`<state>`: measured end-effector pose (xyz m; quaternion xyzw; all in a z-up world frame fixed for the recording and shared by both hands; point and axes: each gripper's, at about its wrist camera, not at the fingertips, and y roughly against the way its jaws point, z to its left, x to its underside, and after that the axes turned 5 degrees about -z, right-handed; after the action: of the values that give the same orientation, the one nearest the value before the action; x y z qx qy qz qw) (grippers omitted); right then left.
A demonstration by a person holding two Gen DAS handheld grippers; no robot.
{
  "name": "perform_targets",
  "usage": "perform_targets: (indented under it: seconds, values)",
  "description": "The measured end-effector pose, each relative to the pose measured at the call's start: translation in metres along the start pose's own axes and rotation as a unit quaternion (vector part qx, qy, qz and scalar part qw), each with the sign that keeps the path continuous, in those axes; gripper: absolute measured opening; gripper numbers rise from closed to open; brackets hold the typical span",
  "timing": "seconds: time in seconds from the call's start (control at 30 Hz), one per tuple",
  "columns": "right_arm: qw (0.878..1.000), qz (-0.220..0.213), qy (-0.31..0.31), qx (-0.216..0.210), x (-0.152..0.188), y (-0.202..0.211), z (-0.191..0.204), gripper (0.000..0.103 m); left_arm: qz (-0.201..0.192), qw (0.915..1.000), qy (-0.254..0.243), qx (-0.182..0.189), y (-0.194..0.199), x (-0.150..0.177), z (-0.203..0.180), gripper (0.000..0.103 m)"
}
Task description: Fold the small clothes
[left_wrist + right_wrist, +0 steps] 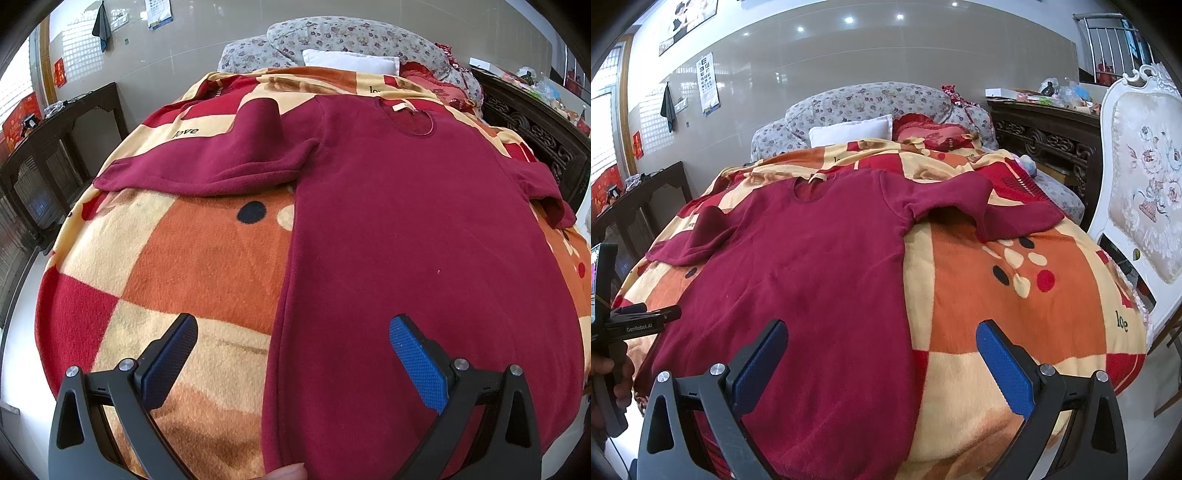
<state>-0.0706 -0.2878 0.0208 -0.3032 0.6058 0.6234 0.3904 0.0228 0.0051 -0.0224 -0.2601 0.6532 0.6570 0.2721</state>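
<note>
Hovering spread wide and empty, left gripper (293, 354) and right gripper (881, 360) straddle the near hem edges of the dark red fleece long-sleeved top (406, 240), spread flat on the orange checked blanket (166, 258). Risk: pinching blanket too, bunched sleeves skewing the fold.
</note>
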Motion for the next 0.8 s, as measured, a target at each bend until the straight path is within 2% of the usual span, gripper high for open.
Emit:
perform_targets:
  seconds: [0.8]
  values:
    - [1.0,-0.004,0.01,-0.003,-0.0094,0.0001,0.0089,0.103,0.002,1.0,0.002,0.0,-0.0013,-0.0022,0.0002,0.103]
